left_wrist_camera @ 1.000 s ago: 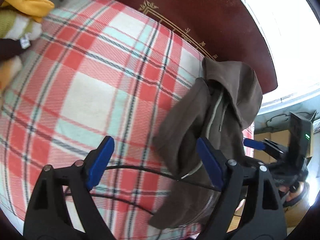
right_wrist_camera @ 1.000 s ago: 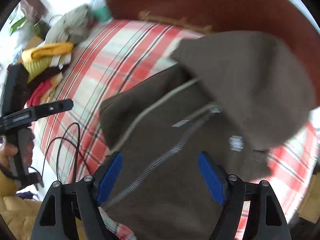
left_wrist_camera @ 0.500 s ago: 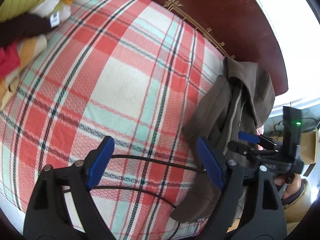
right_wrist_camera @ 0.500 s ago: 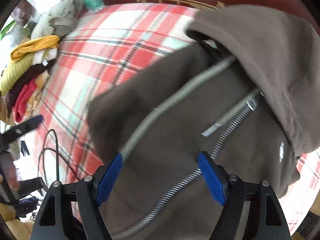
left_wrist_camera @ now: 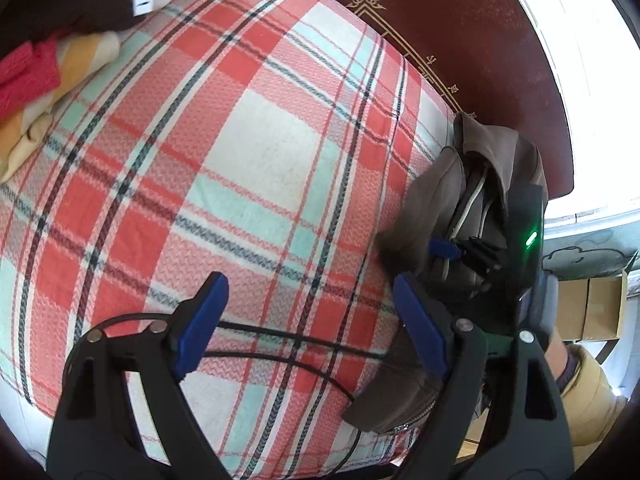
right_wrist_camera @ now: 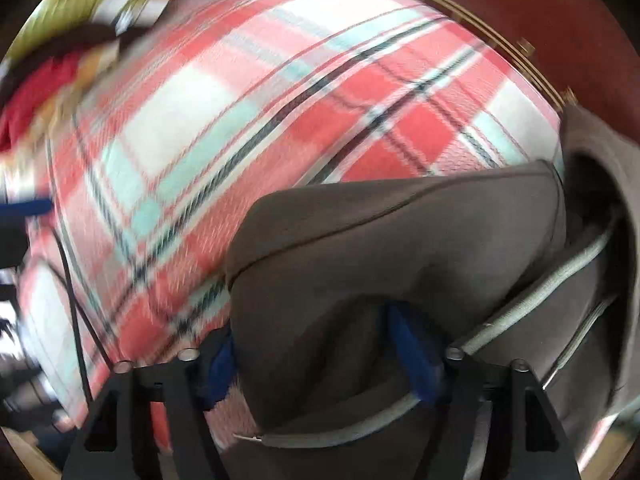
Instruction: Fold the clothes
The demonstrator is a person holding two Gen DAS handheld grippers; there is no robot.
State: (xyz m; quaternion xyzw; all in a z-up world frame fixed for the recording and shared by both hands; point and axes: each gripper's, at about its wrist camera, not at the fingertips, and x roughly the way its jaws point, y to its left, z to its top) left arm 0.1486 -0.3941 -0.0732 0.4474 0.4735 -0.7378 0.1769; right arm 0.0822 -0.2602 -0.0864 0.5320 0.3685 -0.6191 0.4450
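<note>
Brown, soft and rumpled, the zip-up hooded jacket [left_wrist_camera: 476,200] lies bunched on the red, white and mint plaid blanket [left_wrist_camera: 224,152], at the blanket's edge nearest the dark red wooden headboard with gold trim [left_wrist_camera: 460,20]. Its pale drawstring and metal zipper show among the folds. In the right wrist view the jacket [right_wrist_camera: 400,248] fills the lower part of the frame, with a fold of brown cloth rising between the blue pads of the right gripper [right_wrist_camera: 320,356]; its jaws stand apart around that fold, and whether the pads press the cloth cannot be told through the blur. The same right gripper [left_wrist_camera: 464,250] appears in the left wrist view, down among the jacket's folds. The left gripper [left_wrist_camera: 308,328] hovers over the blanket just beside the jacket, its jaws wide and holding nothing; a thin black cable [left_wrist_camera: 280,340] crosses the blanket beneath it. A heap of red, dark brown, orange and yellow-green clothes [left_wrist_camera: 52,40] sits on the blanket well apart from the jacket, at the opposite side.
</note>
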